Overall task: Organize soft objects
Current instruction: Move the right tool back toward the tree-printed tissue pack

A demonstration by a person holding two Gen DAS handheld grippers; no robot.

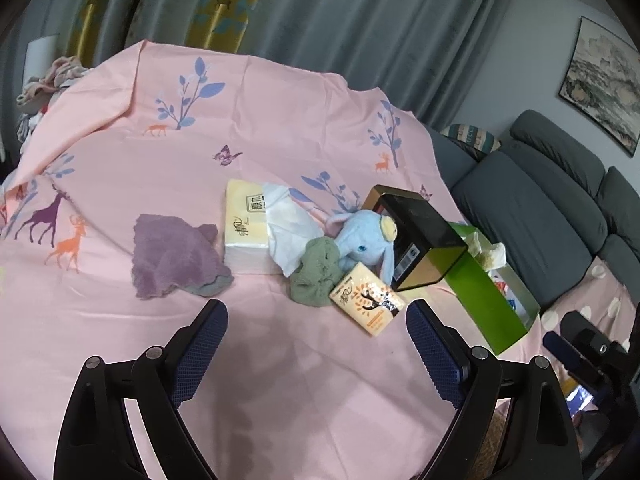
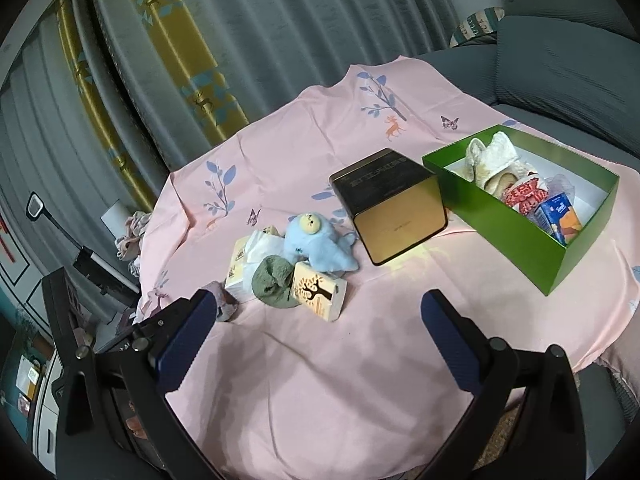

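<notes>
On the pink sheet (image 1: 160, 168) lie a purple cloth (image 1: 176, 258), a large tissue pack (image 1: 245, 226), a white cloth (image 1: 290, 228), a green cloth (image 1: 316, 276), a blue plush toy (image 1: 366, 240) and a small orange tissue pack (image 1: 366, 298). The plush (image 2: 316, 240), green cloth (image 2: 274, 276) and small pack (image 2: 320, 290) also show in the right wrist view. A green box (image 2: 516, 232) holds a cream plush (image 2: 496, 160) and packets. My left gripper (image 1: 316, 334) is open and empty, short of the pile. My right gripper (image 2: 316, 322) is open and empty.
A black and gold tin (image 2: 394, 204) stands between the pile and the green box; it also shows in the left wrist view (image 1: 420, 236). A grey sofa (image 1: 540, 200) is on the right. Curtains (image 1: 320, 20) hang behind. Crumpled clothes (image 1: 52, 80) lie at the far left edge.
</notes>
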